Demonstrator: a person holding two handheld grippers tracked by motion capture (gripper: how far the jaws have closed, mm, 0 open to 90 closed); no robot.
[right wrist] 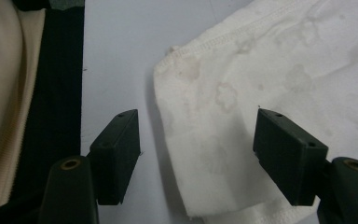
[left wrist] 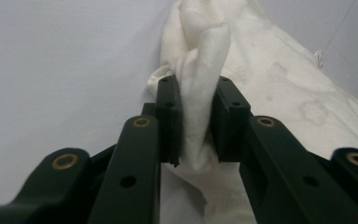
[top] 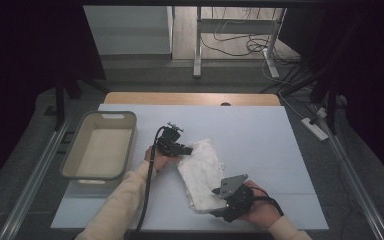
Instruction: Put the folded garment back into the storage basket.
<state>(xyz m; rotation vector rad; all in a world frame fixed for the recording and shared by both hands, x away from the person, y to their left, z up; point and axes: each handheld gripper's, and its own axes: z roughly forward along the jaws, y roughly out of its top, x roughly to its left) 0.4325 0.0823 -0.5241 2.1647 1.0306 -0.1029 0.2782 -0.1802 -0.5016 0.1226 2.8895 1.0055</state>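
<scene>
Cloth, high view: white cloth (top: 202, 172) lies crumpled on the pale blue table (top: 260, 135), right of the beige bin (top: 100, 145).
Left gripper, high view: left gripper (top: 184, 149) sits at the cloth's upper left edge.
Right gripper, high view: right gripper (top: 219, 212) sits at the cloth's lower right corner.
Left gripper view: jaws clenched on a raised fold of cloth (left wrist: 200, 84), pads pressing both sides.
Right gripper view: jaws released, spread wide over the stained, hemmed cloth (right wrist: 261, 93) corner; one pad above bare table.
</scene>
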